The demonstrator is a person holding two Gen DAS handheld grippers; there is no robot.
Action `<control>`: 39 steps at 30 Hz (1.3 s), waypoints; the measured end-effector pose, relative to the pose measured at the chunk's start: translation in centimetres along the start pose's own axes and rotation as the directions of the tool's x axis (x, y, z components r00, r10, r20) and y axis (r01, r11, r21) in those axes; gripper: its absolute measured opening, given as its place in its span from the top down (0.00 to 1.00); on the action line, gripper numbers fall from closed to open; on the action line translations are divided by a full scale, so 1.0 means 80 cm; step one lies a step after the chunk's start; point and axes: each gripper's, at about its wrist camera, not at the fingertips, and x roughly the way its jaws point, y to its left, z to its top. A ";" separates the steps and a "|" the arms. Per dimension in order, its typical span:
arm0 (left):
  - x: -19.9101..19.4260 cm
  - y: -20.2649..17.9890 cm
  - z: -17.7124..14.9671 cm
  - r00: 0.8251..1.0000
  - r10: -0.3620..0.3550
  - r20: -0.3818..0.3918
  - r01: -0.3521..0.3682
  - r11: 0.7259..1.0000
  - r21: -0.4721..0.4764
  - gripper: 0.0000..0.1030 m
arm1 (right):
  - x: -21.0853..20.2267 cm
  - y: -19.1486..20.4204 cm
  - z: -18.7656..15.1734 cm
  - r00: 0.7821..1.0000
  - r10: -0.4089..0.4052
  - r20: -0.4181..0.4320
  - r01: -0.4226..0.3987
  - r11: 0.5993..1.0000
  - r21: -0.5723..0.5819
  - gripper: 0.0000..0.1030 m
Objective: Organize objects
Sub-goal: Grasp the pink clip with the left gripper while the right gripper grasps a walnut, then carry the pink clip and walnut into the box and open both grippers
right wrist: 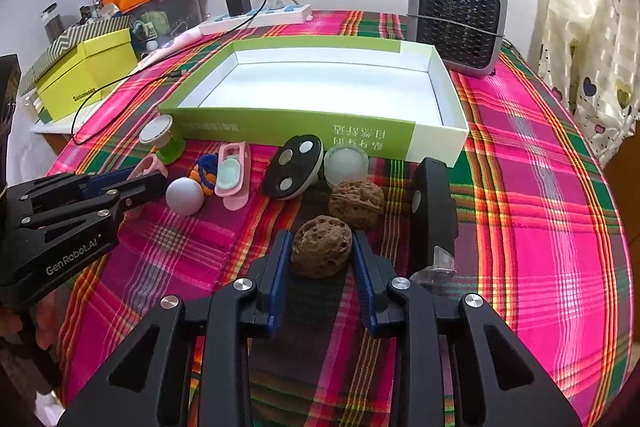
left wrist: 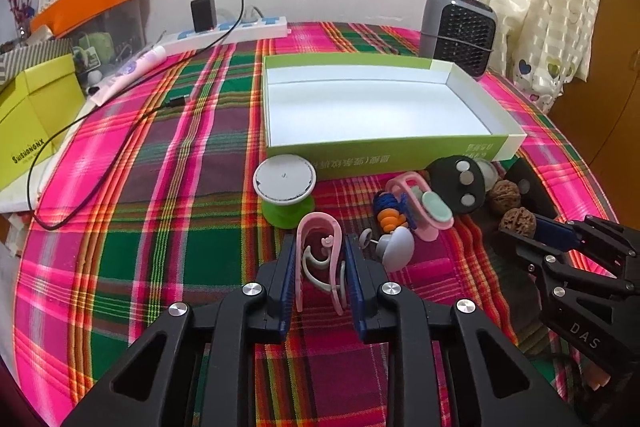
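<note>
Your left gripper point(left wrist: 320, 267) has its jaws narrowed around the pink clip point(left wrist: 319, 259), pads touching or nearly touching its sides; your right gripper point(right wrist: 320, 259) likewise brackets the near walnut point(right wrist: 321, 249) (whether either squeeze is firm, I cannot tell). Both sit on the plaid table point(right wrist: 540, 187) near its front edge, in front of the empty green tray point(right wrist: 296, 131). The springy clip could twist out of the pads as you lift. The round walnut could roll free and knock the second walnut point(right wrist: 357, 203) just behind it.
</note>
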 end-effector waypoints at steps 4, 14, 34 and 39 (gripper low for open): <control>-0.009 0.001 0.007 1.000 -0.029 0.005 0.029 1.000 -0.013 0.79 | -0.009 0.001 0.006 1.000 0.012 0.018 -0.012 1.000 -0.002 0.70; -0.022 -0.003 0.041 0.997 -0.066 0.046 0.066 0.998 0.013 0.79 | -0.022 0.002 0.044 0.996 0.040 0.075 -0.039 0.999 -0.026 0.70; 0.064 0.009 0.128 0.997 -0.071 -0.010 0.071 0.997 0.007 0.79 | 0.072 0.000 0.143 0.999 0.037 0.007 -0.037 0.997 -0.067 0.70; 0.092 0.012 0.142 0.998 -0.051 -0.042 0.052 0.999 0.016 0.79 | 0.098 -0.001 0.162 1.000 0.019 -0.019 -0.020 0.997 -0.077 0.70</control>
